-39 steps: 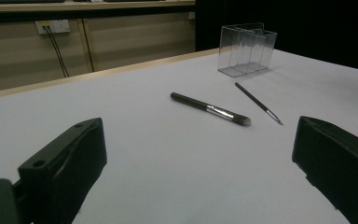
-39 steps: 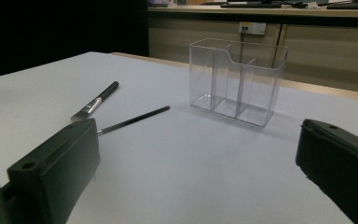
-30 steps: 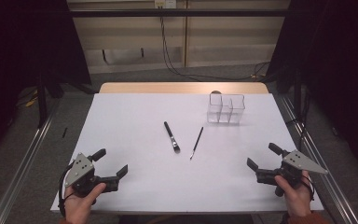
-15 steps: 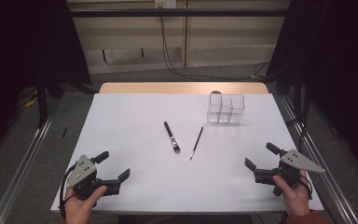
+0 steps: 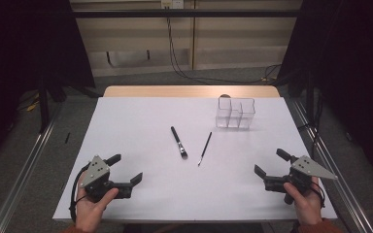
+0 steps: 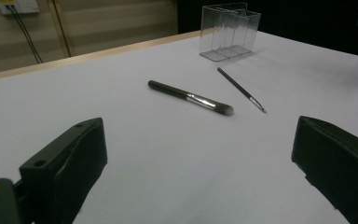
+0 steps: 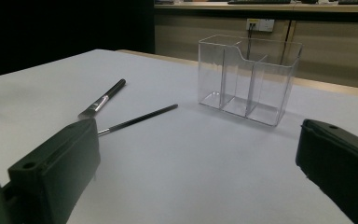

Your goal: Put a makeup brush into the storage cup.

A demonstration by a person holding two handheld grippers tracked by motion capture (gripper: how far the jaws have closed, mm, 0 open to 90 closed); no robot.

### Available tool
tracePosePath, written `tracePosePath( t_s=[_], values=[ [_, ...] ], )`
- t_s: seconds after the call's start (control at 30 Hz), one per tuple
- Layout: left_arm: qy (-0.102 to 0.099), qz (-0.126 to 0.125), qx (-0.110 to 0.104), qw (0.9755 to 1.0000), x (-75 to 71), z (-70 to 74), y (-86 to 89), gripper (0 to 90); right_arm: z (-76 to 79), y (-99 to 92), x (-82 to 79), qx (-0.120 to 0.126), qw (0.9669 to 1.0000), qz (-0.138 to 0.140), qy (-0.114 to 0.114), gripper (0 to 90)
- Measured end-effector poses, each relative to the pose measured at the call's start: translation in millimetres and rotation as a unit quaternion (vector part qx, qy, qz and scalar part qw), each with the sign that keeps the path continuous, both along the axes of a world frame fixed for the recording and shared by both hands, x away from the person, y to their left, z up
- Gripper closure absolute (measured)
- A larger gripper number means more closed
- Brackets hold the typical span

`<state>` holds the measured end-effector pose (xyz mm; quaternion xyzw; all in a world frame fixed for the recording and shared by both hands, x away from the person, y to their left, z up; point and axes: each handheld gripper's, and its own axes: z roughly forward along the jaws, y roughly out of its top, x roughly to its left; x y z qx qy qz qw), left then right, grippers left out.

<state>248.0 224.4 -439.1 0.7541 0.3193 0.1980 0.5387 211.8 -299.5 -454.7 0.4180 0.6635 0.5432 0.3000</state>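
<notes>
A thick black makeup brush lies in the middle of the white table. A thin black brush lies just right of it. A clear plastic organizer with several compartments stands upright and empty at the far right. My left gripper is open near the front left edge, nothing between its jaws. My right gripper is open near the front right edge, also holding nothing.
The white table ends at a wooden strip at the back. Metal rails run along both sides. Cables hang from a wall socket behind the table.
Both grippers have shifted slightly at the front edge; the right one moved a little left and toward me. The brushes and organizer have stayed where they were.
</notes>
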Motion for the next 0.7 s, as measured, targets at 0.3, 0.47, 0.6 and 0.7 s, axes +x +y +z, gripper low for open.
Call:
tracePosePath(
  t_s=[0.3,0.47,0.6,0.7],
  values=[
    [0.011,-0.017,0.001,0.9998,11.2,2.3,-10.6,3.0,-0.1,0.1,-0.1,0.001,1.0000,-0.001,0.001,0.0],
    [0.005,-0.013,0.006,0.9999,20.7,4.9,-19.7,3.0,-0.2,0.3,-0.2,0.001,1.0000,0.000,0.001,0.0],
    [-0.007,-0.012,0.004,0.9999,28.4,8.4,-25.9,3.1,-0.2,0.3,-0.3,0.002,1.0000,0.000,0.002,0.0],
    [-0.008,-0.006,-0.002,0.9999,33.8,8.6,-29.9,3.0,-0.3,0.3,-0.2,0.001,1.0000,0.001,0.001,0.0]
  ],
)
